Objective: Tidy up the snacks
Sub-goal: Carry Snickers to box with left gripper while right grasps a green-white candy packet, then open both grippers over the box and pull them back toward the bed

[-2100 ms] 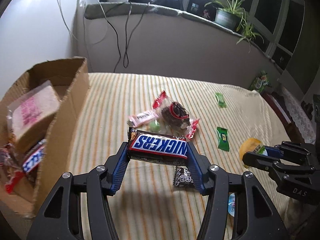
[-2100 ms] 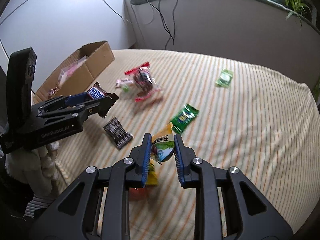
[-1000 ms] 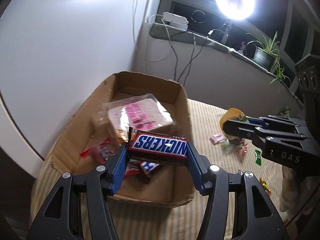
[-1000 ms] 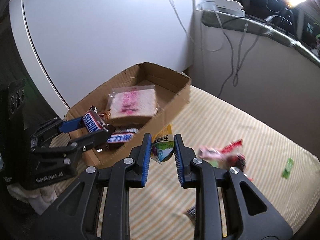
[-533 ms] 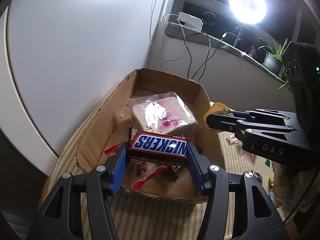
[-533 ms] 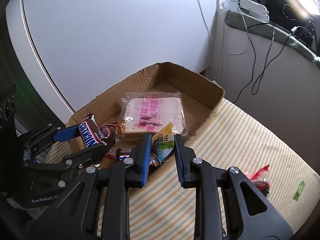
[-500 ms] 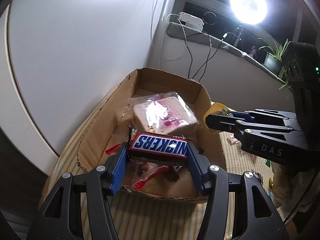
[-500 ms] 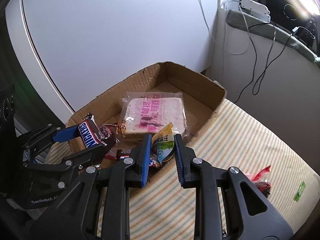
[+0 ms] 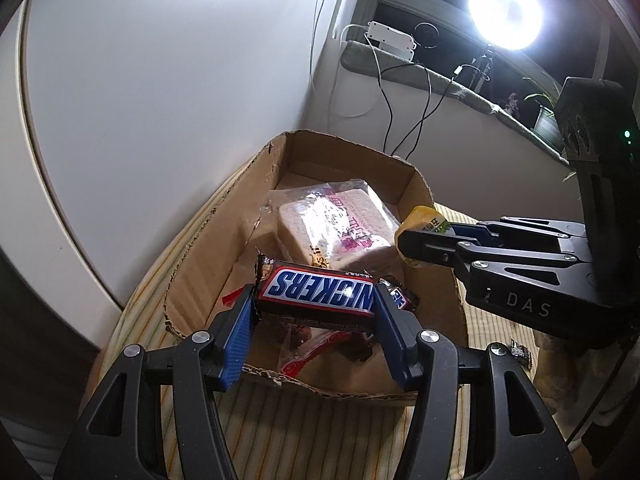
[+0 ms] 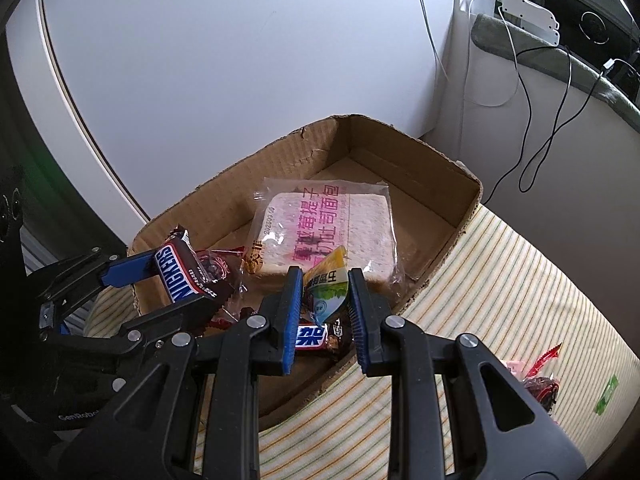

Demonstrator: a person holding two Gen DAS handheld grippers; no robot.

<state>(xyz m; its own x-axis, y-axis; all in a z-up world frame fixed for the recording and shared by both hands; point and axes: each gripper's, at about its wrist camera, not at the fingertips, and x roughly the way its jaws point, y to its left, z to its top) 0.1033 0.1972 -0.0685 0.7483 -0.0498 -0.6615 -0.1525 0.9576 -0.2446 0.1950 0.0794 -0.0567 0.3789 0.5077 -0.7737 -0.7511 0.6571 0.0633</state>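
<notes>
My left gripper [image 9: 314,300] is shut on a Snickers bar [image 9: 318,294], held crosswise above the near end of an open cardboard box [image 9: 208,256]. The right wrist view shows that same bar [image 10: 178,274] at the left, over the box [image 10: 404,148]. My right gripper [image 10: 322,292] is shut on a small yellow and green snack packet [image 10: 326,282], just above the box's near right wall. In the left wrist view the packet [image 9: 422,220] hangs over the box's right rim. Inside lie a wrapped slice of bread [image 10: 332,232], another Snickers bar [image 10: 312,336] and red-wrapped sweets [image 9: 310,354].
The box stands on a striped cloth [image 10: 500,280] close to a white wall [image 10: 240,60]. More sweets, a red-wrapped one [image 10: 542,384] and a green one [image 10: 606,394], lie on the cloth at the right. Cables [image 10: 536,128] hang down the back wall below a ledge.
Both grippers have swung from the table's scattered snacks to the box and now hang over it, each still holding its snack. In the last half second little has shifted.
</notes>
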